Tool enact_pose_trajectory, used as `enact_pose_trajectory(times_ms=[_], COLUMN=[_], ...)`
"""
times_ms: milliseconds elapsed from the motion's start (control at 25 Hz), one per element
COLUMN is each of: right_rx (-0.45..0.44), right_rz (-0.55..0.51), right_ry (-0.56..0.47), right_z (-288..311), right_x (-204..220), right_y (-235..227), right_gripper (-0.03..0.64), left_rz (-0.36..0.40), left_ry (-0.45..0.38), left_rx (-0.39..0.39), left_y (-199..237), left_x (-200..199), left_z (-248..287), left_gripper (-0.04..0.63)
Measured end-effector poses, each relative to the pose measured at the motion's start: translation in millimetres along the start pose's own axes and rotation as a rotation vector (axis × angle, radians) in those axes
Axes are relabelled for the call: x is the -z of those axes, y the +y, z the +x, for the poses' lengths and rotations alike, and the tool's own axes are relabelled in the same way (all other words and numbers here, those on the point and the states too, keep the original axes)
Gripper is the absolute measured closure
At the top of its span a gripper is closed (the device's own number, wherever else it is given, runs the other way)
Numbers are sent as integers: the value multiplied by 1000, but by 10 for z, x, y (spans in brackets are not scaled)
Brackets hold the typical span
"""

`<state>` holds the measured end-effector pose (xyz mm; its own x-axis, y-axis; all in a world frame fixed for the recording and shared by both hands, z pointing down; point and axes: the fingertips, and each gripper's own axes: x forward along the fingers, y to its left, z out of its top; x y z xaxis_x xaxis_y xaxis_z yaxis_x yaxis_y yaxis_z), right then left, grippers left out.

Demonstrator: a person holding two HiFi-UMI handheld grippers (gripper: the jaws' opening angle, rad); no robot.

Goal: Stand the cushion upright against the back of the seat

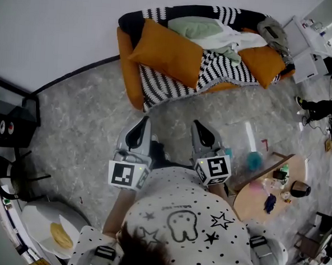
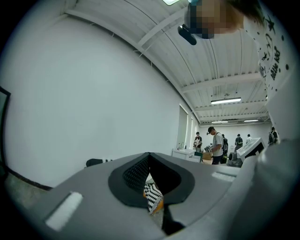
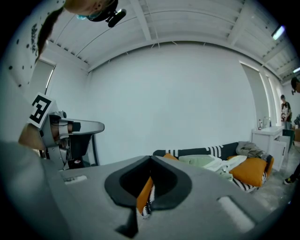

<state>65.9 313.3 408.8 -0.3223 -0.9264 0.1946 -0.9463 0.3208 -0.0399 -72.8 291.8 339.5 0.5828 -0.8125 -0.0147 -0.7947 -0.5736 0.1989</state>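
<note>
The nearer orange cushion (image 1: pixel 168 56) lies slumped on the left end of the sofa (image 1: pixel 125 65). It rests on the striped throw (image 1: pixel 174 87) and leans over towards the front edge rather than standing against the backrest. Its long side runs roughly along the sofa's length. From where the person stands it is straight ahead across open floor (image 1: pixel 87 130), well apart from both pairs of tongs. It sits between the lines they point along, a little closer to the left tongs (image 1: pixel 141 127) than to the right tongs (image 1: pixel 201 131).

Both pairs are pressed together at the tips and carry nothing. Only a sliver of sofa shows through the gap behind each pair's jaws. I'd judge either hand could reach the cushion, and the left has the shorter way to its outer end.

Counting what's on the sofa:
- two orange cushions, the second orange cushion (image 1: pixel 265 65) being at the right end
- one pale green pillow (image 1: pixel 192 25) along the back
- one white cloth (image 1: pixel 228 37) beside the pillow
- one grey garment (image 1: pixel 273 30) bundled in the right corner
- one striped throw

The task names one cushion and I can't be sure which, though the left one looks more toppled. Off to the right is one round wooden counter (image 1: pixel 251 204) with small odds and ends on it.
</note>
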Motion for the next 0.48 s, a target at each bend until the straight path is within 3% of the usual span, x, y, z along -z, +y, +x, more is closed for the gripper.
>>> enact_pose_trajectory(times_ms=[480], right_rx=[47], right_rz=[5], right_ry=[7], right_z=[667], right_x=[-267], right_y=[-81], right_gripper=[621], left_rz=[-12], left_ry=[22], left_rx=[45], left_y=[569], left_x=[-186], left_z=[547], left_gripper=[597])
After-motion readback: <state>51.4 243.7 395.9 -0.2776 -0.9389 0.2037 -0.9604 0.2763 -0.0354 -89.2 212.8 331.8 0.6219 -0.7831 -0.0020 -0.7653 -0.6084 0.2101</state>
